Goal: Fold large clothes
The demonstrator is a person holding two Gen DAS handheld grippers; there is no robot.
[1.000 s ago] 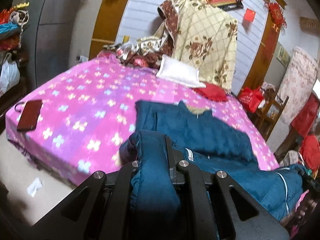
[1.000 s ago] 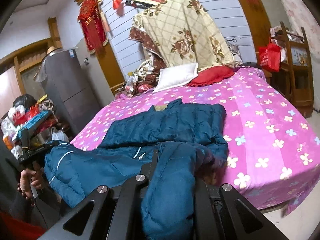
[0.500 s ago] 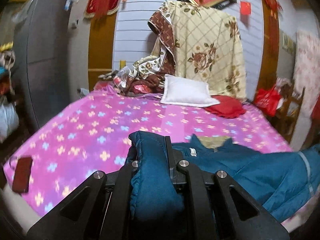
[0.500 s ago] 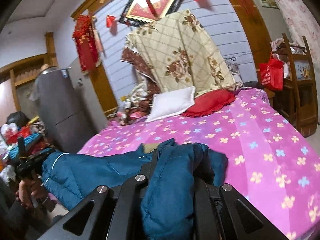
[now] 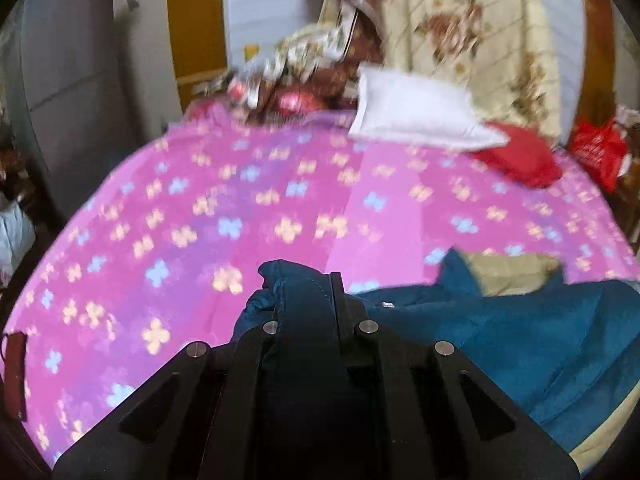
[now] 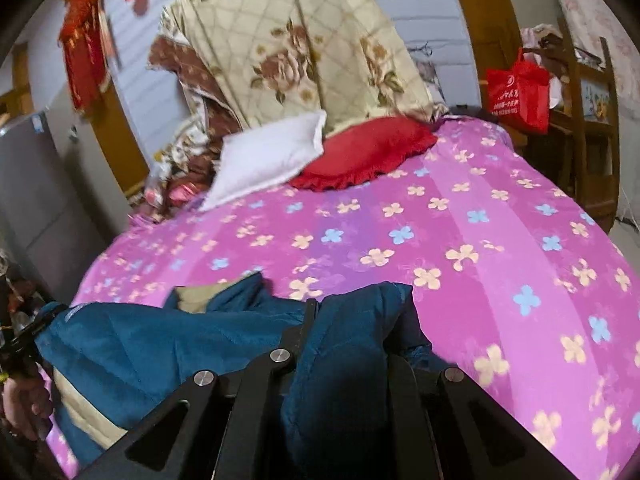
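Note:
A dark teal padded jacket (image 5: 520, 328) with a beige lining (image 5: 508, 276) lies at the near edge of the pink flowered bed (image 5: 280, 192). My left gripper (image 5: 308, 308) is shut on a bunched end of the jacket at its left side. My right gripper (image 6: 348, 320) is shut on the other bunched end (image 6: 360, 312), with the jacket (image 6: 160, 344) stretching off to the left. The left gripper shows at the far left of the right wrist view (image 6: 20, 344), held by a hand.
A white pillow (image 5: 416, 112) and a red cushion (image 5: 520, 156) lie at the head of the bed under a floral quilt (image 6: 296, 48). A dark red phone (image 5: 14, 376) lies at the bed's left edge. A red bag (image 6: 516, 88) and wooden rack (image 6: 584, 120) stand right.
Both grippers have carried the jacket's ends forward and down over the bed. The folded-over jacket now covers what lay spread out before, and the view is lower and closer.

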